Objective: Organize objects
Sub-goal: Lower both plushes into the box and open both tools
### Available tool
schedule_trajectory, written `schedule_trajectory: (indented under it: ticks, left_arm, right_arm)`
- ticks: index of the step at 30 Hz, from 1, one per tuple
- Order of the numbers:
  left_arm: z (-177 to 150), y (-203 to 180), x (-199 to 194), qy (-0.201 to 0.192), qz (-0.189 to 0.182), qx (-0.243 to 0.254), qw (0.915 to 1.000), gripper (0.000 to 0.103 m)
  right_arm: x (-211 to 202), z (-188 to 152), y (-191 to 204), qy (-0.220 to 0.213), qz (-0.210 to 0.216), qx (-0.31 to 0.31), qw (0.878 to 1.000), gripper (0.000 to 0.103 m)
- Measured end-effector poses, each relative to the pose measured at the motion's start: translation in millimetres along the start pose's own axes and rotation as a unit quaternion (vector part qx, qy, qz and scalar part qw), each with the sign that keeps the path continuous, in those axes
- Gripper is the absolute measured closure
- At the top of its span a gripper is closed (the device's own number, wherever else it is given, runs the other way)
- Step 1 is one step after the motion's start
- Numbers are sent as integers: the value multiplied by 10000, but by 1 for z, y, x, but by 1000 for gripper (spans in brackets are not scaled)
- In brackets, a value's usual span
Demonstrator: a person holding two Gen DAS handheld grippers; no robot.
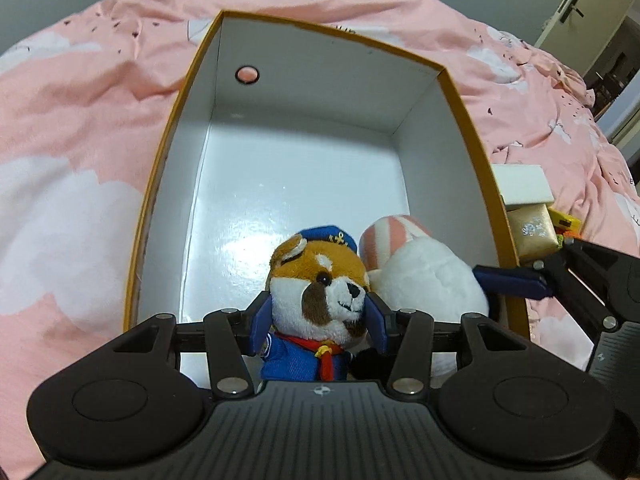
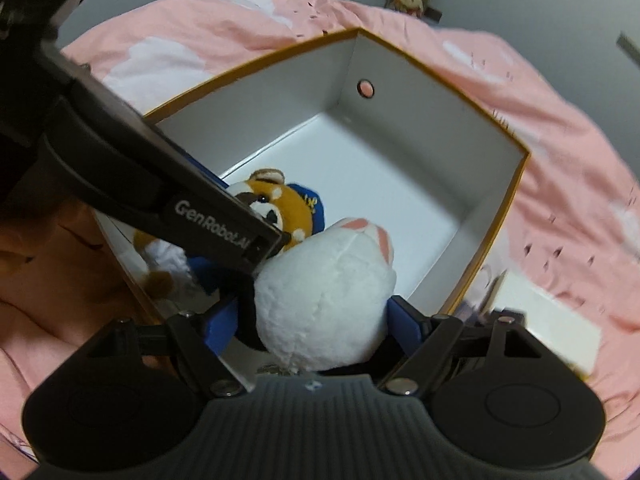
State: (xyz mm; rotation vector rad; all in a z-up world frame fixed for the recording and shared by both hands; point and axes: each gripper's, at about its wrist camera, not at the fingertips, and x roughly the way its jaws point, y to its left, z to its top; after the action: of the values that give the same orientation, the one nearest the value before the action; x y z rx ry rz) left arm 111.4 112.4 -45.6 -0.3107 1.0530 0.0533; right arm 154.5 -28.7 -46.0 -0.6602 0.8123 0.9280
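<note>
An open box (image 1: pixel 168 148) with orange outside and white inside lies on a pink bed. My left gripper (image 1: pixel 318 316) is shut on a plush dog (image 1: pixel 320 284) in a blue sailor cap and red scarf, held over the box's near end. My right gripper (image 2: pixel 320 320) is shut on a round white plush (image 2: pixel 320 300) with pink striped ears, right beside the dog. The white plush (image 1: pixel 424 272) also shows in the left wrist view, with one right fingertip (image 1: pixel 512 280) against it. The dog (image 2: pixel 280 204) shows partly behind the left gripper's body in the right wrist view. The box (image 2: pixel 508 208) holds nothing else.
The pink bedspread (image 1: pixel 80 120) with white clouds surrounds the box. To the box's right lie a white block (image 1: pixel 524 188), a gold wrapped item (image 1: pixel 532 232) and a yellow toy (image 1: pixel 564 220). A door (image 1: pixel 584 0) stands at far right.
</note>
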Motion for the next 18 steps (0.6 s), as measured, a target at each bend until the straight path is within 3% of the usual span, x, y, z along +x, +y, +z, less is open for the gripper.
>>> schedule_trajectory:
  ticks: [4, 9, 14, 18]
  left_arm:
    - [0, 7, 9, 198, -60, -98, 9997, 46]
    - [1, 14, 2, 218, -341, -192, 9990, 46]
    - [4, 12, -14, 155, -378, 103, 9991, 46]
    - [6, 11, -6, 278, -316, 178, 9990, 55]
  right_arm:
    - [-8, -2, -1, 84, 371, 129, 9992, 15]
    - [-17, -2, -7, 123, 744, 337, 9966, 15]
    - [-29, 4, -16, -99, 748, 251, 9968, 25]
    - [-17, 14, -22, -148, 821, 137, 9964, 25]
